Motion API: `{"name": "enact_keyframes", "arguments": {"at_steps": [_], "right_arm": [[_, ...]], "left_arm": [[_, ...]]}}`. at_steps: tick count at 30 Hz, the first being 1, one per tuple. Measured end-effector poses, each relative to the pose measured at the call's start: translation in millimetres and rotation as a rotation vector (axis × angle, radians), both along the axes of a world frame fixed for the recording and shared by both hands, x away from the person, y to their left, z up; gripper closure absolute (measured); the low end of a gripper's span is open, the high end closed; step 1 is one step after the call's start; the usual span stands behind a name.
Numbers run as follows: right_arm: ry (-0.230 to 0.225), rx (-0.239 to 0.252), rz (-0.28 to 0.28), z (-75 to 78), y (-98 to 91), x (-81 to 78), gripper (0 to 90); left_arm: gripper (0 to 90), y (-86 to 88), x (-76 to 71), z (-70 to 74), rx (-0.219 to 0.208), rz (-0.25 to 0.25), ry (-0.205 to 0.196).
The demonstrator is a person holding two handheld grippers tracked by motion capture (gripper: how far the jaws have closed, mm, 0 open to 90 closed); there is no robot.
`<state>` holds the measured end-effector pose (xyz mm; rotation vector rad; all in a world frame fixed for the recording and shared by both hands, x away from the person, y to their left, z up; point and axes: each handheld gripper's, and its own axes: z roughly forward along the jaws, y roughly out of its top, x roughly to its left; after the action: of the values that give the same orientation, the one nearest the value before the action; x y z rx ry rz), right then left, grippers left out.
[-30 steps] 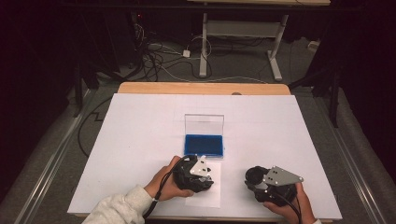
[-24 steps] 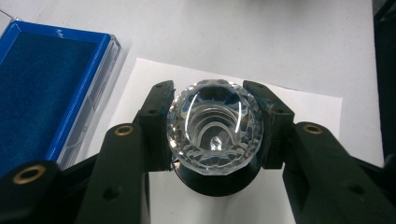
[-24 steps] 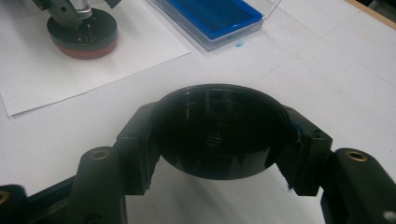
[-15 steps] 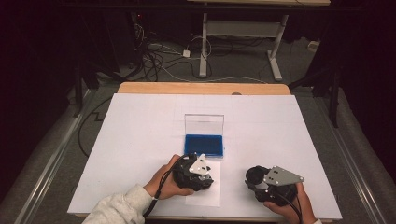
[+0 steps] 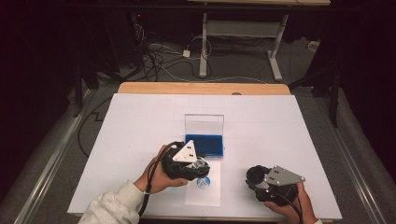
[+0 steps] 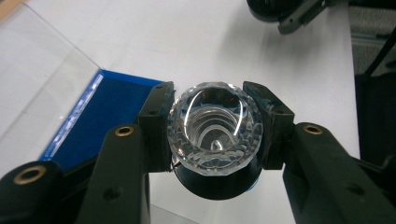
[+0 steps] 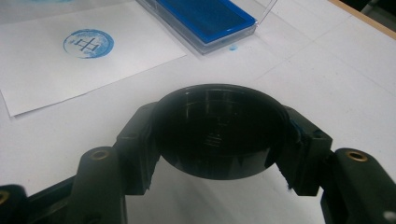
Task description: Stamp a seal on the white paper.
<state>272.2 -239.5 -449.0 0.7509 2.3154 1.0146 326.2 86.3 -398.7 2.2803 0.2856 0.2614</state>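
My left gripper [image 5: 200,164] is shut on a round stamp with a faceted clear crystal handle [image 6: 215,128] and a black base, held a little above a white paper sheet [image 5: 205,196]. Its black jaws press the crystal from both sides. A round blue stamp print [image 5: 203,182] [image 7: 88,43] lies on the sheet just below the stamp. Near the table's front right, my right gripper [image 5: 256,177] is shut on a round black cap [image 7: 217,130], holding it low over the table. A blue ink pad [image 5: 204,144] [image 7: 205,16] lies in an open clear case behind the sheet.
The clear lid [image 5: 204,123] of the ink pad case stands upright at its far side. A small blue ink spot [image 7: 231,48] marks the white table cover [image 5: 140,121] beside the case. Cables and a desk frame [image 5: 243,32] lie on the floor beyond the table.
My left gripper has lifted the stamp up off the paper sheet, and the blue print now shows beneath it. The right gripper has stayed where it was.
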Motion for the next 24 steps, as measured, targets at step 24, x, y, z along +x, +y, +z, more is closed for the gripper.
{"name": "enact_keyframes", "arguments": {"at_steps": [24], "right_arm": [[0.013,0.003,0.001,-1.7,0.8,4.6,38.5]], "left_arm": [[54.5,21.4,3.9,12.2,-0.025,0.055,-0.01]]}}
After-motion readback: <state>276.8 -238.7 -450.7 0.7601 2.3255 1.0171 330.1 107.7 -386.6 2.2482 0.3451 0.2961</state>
